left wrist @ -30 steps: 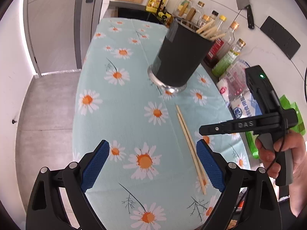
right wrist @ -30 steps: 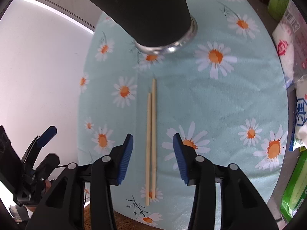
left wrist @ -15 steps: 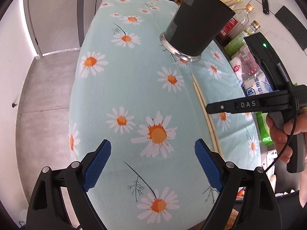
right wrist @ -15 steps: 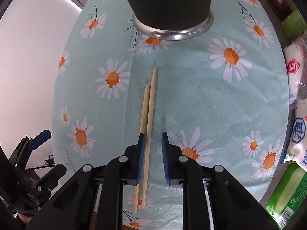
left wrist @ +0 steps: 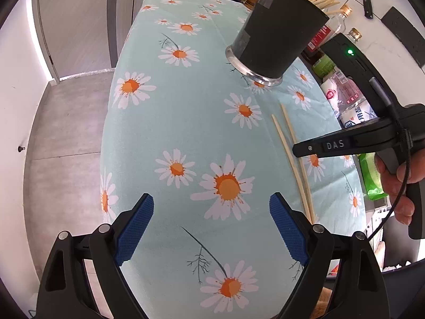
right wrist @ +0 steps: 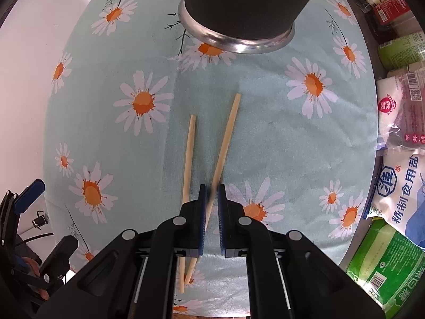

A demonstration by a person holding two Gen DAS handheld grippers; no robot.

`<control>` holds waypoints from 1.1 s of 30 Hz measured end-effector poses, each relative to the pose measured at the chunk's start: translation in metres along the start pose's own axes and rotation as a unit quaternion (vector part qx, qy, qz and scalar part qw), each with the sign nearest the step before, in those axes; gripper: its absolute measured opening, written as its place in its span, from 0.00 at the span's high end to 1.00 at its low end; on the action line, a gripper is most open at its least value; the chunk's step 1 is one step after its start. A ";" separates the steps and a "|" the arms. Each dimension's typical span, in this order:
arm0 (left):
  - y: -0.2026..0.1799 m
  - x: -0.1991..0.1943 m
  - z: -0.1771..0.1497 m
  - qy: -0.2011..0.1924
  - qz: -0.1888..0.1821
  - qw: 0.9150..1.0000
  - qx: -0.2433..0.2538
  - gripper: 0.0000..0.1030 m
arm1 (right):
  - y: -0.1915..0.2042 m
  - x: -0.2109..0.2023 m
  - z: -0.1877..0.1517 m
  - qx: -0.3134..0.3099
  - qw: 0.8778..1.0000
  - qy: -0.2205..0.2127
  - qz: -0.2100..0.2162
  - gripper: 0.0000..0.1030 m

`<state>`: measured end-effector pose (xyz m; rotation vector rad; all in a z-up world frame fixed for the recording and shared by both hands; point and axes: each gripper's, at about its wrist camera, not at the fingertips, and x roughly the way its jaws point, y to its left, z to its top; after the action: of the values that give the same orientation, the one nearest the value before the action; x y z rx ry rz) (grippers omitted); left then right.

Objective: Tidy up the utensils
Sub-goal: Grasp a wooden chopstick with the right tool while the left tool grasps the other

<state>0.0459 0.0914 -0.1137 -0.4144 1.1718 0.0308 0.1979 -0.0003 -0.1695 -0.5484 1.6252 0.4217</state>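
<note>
Two wooden chopsticks lie on the daisy-print tablecloth (right wrist: 265,122) in front of a dark utensil holder (right wrist: 239,8). In the right wrist view the right chopstick (right wrist: 227,138) runs at a slant, its far tip pointing toward the holder's shiny metal base, while the left chopstick (right wrist: 189,154) lies nearly straight just beside it; their near ends cross under the gripper. The right gripper (right wrist: 211,199) has its blue pads drawn in to a narrow gap, pinching the slanted chopstick partway along its length. The left chopstick sits outside the pads, just to the left of the left finger. Whether the pinched stick has lifted off the cloth cannot be told.

From the left wrist view, the right gripper's black body reaches in from the right edge over the chopsticks (left wrist: 292,154), and a hand (left wrist: 398,183) grips its handle at the table's right side. The left gripper (left wrist: 212,226) hovers above the cloth near the table's near end, its blue pads (left wrist: 135,228) spread wide with nothing between them but a printed daisy. The holder (left wrist: 276,37) stands upright toward the far end, with more chopsticks (left wrist: 322,0) sticking out of its top. Bottles (left wrist: 342,18) and food packets (right wrist: 403,164) crowd the counter along the table's right side.
</note>
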 end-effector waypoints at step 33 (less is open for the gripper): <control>-0.113 0.026 0.022 0.080 0.058 0.993 -0.060 0.30 | -0.106 -0.044 -0.051 -0.033 0.973 -0.074 0.214 0.94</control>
<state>0.1019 -0.0104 -0.0961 -0.4613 1.3550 0.1732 0.2208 -0.1116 -0.1150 -0.2034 1.5863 0.8202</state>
